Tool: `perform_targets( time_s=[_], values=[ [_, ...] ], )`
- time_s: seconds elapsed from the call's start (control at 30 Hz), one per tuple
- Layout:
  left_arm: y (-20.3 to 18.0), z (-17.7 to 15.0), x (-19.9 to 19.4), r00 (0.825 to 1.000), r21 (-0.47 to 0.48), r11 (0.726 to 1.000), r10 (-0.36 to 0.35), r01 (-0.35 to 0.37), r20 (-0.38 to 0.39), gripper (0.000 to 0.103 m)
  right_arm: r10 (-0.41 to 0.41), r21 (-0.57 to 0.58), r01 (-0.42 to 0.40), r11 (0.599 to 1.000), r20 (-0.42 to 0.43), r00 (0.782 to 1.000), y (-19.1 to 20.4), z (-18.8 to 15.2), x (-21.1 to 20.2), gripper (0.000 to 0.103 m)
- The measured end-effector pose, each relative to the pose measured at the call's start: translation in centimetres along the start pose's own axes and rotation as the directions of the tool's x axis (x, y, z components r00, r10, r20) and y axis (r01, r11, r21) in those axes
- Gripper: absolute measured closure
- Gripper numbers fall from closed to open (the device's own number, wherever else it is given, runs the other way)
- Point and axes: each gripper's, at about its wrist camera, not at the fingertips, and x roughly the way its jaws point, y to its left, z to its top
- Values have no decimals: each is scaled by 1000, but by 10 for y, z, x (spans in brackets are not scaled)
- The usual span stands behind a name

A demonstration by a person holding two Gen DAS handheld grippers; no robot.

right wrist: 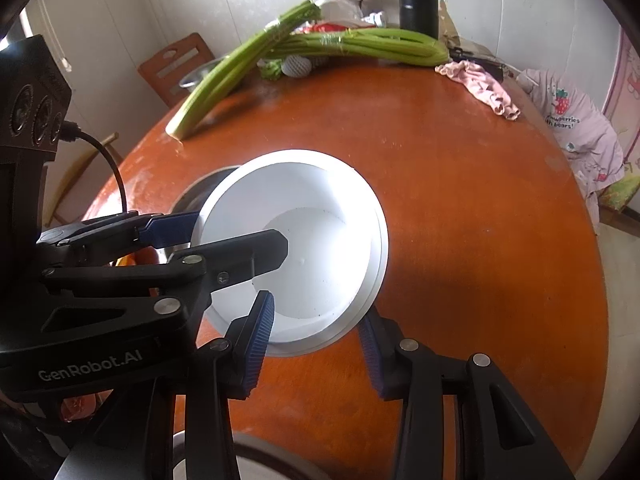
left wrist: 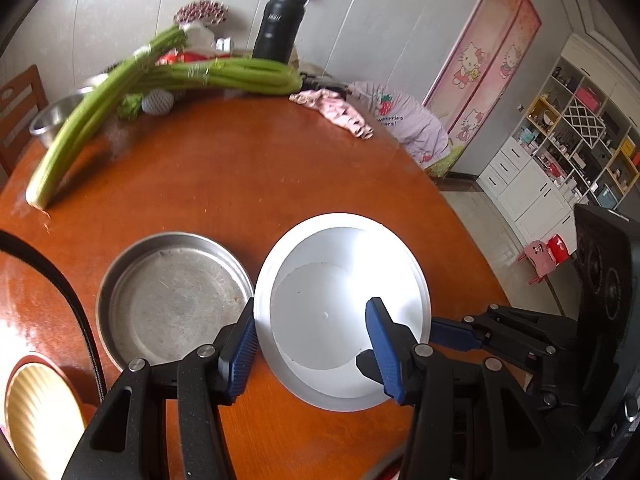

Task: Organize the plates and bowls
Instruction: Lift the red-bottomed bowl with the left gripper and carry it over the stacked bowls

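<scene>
A white bowl [left wrist: 320, 280] [right wrist: 320, 236] hangs a little above the round orange-brown table [left wrist: 240, 168]. Its rim shows a double edge. My left gripper [left wrist: 312, 340] [right wrist: 240, 234] grips its left side: one blue pad lies against the outside of the rim, the other finger reaches inside. My right gripper [right wrist: 314, 312] holds the near rim, one finger inside and one tucked under the outside; one of its fingers [left wrist: 452, 334] shows at the bowl's right edge. A shallow steel plate [left wrist: 172, 304] [right wrist: 200, 196] lies on the table beside the bowl, mostly hidden in the right wrist view.
Long celery stalks [left wrist: 160, 80] lie across the far side, with a black flask [left wrist: 276, 28], a steel bowl [left wrist: 52, 116] and pink cloth [left wrist: 336, 110] near them. A ribbed yellow plate [left wrist: 36, 420] sits at the near left edge. A clothes-draped chair [right wrist: 576, 136] stands beyond the table's right rim.
</scene>
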Motion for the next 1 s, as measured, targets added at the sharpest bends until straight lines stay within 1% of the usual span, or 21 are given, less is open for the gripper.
perform_targets(
  time_s=[0.2, 0.57, 1.0],
  values=[
    [-16, -8, -28, 999, 31, 999, 8, -9, 41, 51, 0, -2, 0, 1000, 51, 999, 7, -7, -27, 59],
    [-34, -31, -63, 997, 56, 998, 5, -9, 75, 51, -8, -20, 10, 1000, 113, 994, 26, -32, -69, 59],
    [-56, -73, -92, 997, 82, 997, 10, -16, 80, 51, 0, -24, 4, 1000, 151, 988, 40, -73, -99, 59]
  ],
)
